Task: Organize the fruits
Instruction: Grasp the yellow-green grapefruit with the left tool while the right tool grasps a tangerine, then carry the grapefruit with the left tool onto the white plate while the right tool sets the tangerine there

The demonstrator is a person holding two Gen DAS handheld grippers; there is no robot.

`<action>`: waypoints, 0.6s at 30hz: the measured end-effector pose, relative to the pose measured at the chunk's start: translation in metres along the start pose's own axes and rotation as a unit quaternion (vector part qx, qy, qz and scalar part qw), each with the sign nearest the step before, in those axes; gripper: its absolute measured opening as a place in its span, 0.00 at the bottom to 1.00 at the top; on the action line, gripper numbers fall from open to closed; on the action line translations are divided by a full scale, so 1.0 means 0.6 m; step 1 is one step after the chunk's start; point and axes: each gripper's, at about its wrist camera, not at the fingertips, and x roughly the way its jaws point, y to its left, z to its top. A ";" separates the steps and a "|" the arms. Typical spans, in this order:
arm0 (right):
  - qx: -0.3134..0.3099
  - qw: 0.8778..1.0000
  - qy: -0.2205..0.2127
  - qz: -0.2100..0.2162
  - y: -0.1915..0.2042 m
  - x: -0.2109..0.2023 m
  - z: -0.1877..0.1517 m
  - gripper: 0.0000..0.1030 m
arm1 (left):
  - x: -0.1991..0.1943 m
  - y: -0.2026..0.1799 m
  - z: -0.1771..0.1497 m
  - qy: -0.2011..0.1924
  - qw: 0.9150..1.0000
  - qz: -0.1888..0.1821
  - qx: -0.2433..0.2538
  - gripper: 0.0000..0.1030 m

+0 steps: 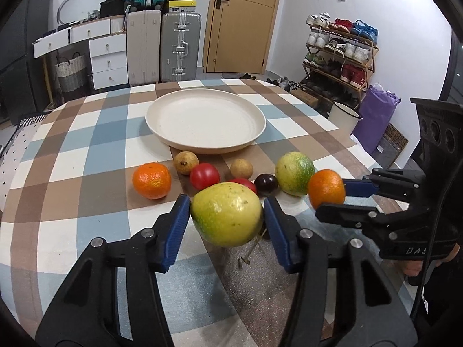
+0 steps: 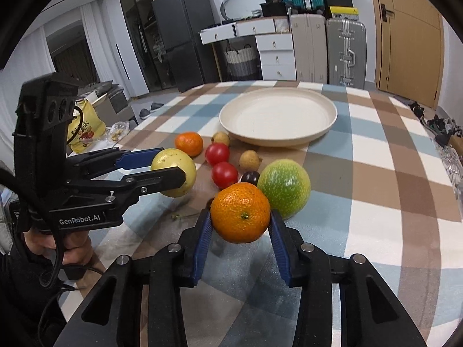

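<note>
— While both tongs were over the checked surface (image 1: 95,133), what did each hold?
— Left tongs (image 1: 227,217) clamped a yellow-green fruit (image 1: 227,214); right tongs (image 2: 240,225) clamped an orange (image 2: 240,212).
— And the plate (image 1: 162,133)?
— Farther back, with a mandarin (image 1: 151,180) and two tomatoes (image 1: 204,175) near it.

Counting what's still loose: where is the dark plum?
The dark plum sits on the table between the near red tomato and the green-yellow fruit, in front of the plate.
</note>
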 end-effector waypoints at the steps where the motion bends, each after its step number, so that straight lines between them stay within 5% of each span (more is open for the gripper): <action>1: 0.000 1.000 -0.005 -0.001 0.000 -0.004 0.002 0.39 | -0.001 0.000 0.000 0.000 1.000 0.002 0.001 0.49; 18: 0.010 0.996 -0.085 0.004 -0.030 -0.057 0.059 0.39 | -0.044 0.016 0.037 -0.054 0.998 0.017 -0.016 0.49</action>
